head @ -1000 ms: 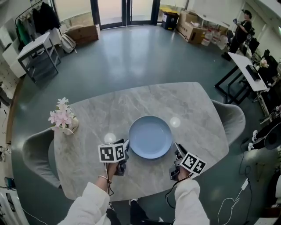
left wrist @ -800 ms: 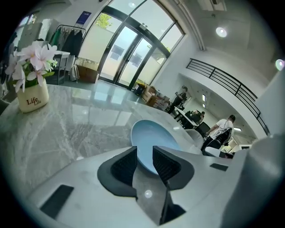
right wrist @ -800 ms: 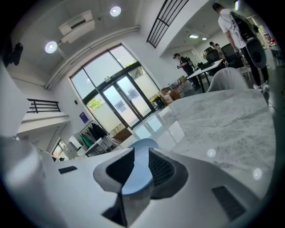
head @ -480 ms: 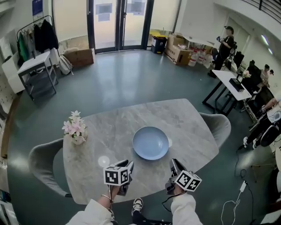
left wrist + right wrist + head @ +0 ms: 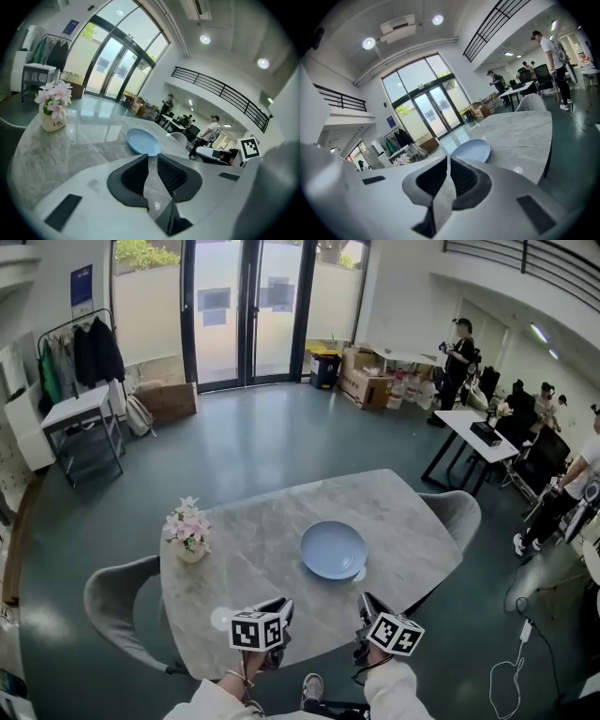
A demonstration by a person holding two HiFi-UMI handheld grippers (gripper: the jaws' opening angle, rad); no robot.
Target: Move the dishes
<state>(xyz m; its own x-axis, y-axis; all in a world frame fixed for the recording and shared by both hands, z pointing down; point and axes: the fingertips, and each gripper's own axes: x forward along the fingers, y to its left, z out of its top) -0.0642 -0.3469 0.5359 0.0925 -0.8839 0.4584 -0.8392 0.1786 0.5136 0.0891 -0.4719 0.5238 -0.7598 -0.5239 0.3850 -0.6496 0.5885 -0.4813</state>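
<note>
Onlooker's position, near edge of the tabletop point(image 5: 272, 521). The blue plate point(image 5: 333, 549) lies flat and empty a little right of the tabletop's centre, well apart from both tongs. A pot of pink flowers point(image 5: 188, 535) stands near the left edge. The left tongs point(image 5: 153, 158) hang over the near edge, their tips narrowly apart with nothing between them. The right tongs point(image 5: 448, 159) hang beside them; their jaws have just been closing and now all but meet, also on nothing. In each gripper view the jaws cover the plate's near rim. The marker cubes hide most of both hands, and the sleeves are cut off by the frame's lower border.
</note>
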